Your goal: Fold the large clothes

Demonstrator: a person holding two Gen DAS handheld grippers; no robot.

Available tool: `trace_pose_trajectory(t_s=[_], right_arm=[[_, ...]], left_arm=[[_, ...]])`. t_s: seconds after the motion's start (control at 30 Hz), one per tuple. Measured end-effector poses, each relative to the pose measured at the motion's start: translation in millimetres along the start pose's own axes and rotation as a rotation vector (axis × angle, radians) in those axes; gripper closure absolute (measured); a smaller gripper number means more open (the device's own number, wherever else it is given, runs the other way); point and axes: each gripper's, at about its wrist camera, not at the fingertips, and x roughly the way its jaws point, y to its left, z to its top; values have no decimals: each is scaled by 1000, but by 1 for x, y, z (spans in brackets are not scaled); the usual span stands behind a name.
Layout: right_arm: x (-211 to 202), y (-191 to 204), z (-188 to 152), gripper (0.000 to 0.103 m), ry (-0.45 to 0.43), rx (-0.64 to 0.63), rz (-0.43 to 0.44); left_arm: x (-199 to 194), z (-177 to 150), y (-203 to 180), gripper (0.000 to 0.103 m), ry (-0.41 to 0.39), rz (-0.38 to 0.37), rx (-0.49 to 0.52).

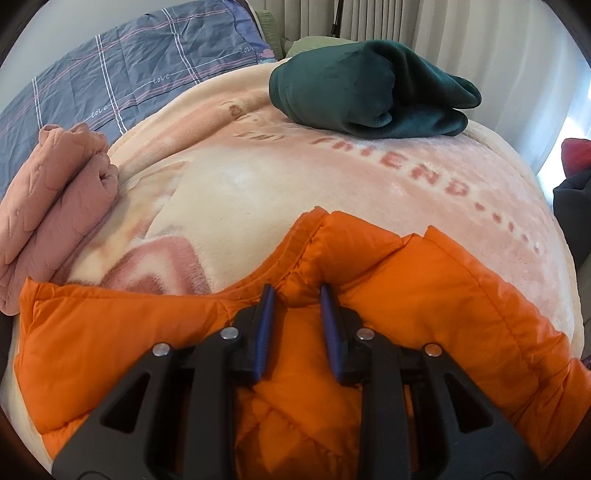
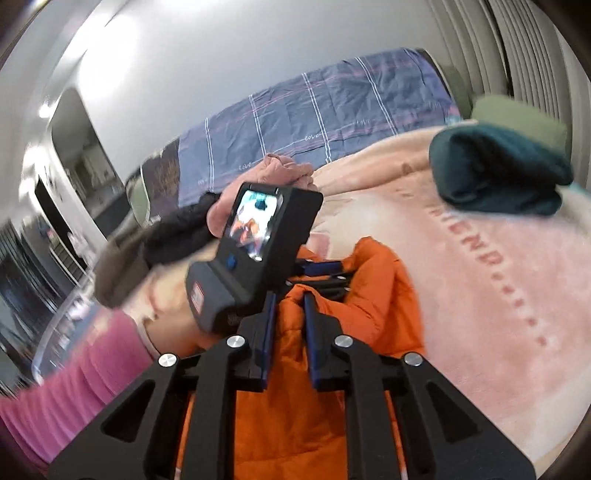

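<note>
An orange puffer jacket lies on the pink blanket at the near edge of the bed. My left gripper is over its collar edge, with a thick fold of orange fabric between its blue pads. My right gripper grips a raised fold of the same jacket between its narrowly spaced fingers. The left gripper's black body and the hand that holds it show just ahead in the right wrist view.
A folded dark green garment lies at the far side of the blanket. A folded pink quilted garment lies at the left. A blue plaid pillow is behind. Curtains hang at the back right.
</note>
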Motion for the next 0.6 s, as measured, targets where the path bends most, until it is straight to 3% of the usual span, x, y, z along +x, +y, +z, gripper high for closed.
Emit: trace_pose_trajectory(t_s=[0.07, 0.17, 0.27, 0.47, 0.53, 0.6], right_arm=[[-9, 3, 1, 89, 8, -6, -15], [-36, 8, 2, 78, -25, -47, -70], [-60, 2, -3, 74, -55, -47, -97], [-58, -1, 7, 75, -132, -14, -11], [-30, 8, -2, 75, -62, -83, -92], [-4, 1, -24, 75, 42, -63, -150]], left_arm=[[0, 0, 0, 77, 0, 1, 2], [0, 0, 0, 77, -1, -3, -1], [-1, 0, 1, 77, -7, -4, -2], [-3, -1, -2, 77, -11, 28, 17], [-5, -2, -2, 77, -17, 31, 17], [-6, -2, -1, 77, -20, 26, 13]])
